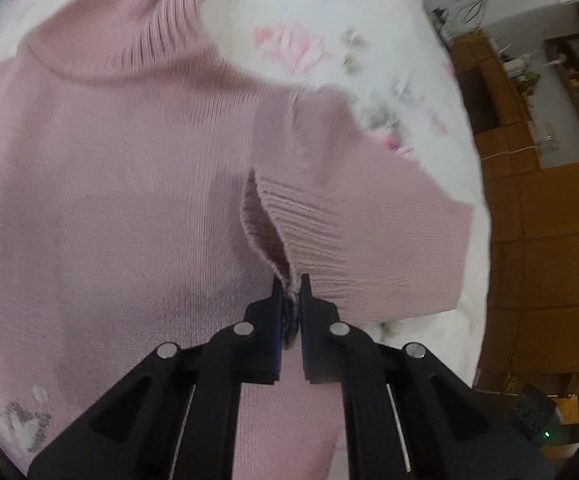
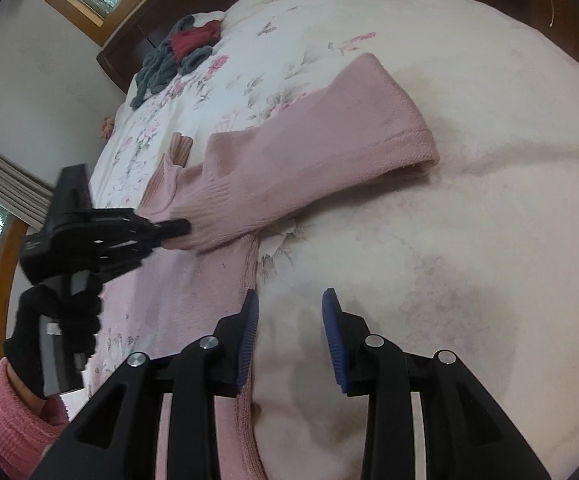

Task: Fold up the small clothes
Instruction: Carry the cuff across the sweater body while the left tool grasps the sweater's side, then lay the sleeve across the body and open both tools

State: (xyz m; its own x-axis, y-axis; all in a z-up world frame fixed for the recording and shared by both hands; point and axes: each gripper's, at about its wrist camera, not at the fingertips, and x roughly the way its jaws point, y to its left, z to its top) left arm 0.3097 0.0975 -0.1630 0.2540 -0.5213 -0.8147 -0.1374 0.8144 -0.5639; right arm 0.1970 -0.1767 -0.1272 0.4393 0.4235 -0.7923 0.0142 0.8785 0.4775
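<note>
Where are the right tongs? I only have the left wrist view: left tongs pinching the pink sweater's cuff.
Observer: The right tongs are open and hold nothing. They hover over the pink sweater's side edge and the bedspread beside it.
Operator: Any other clothes on the bed?
Observer: Yes, a pile of grey and red clothes lies at the far end, apart from the sweater.
Operator: What holds the left tongs?
Observer: A hand in a black glove, with a pink cuff at the wrist.
</note>
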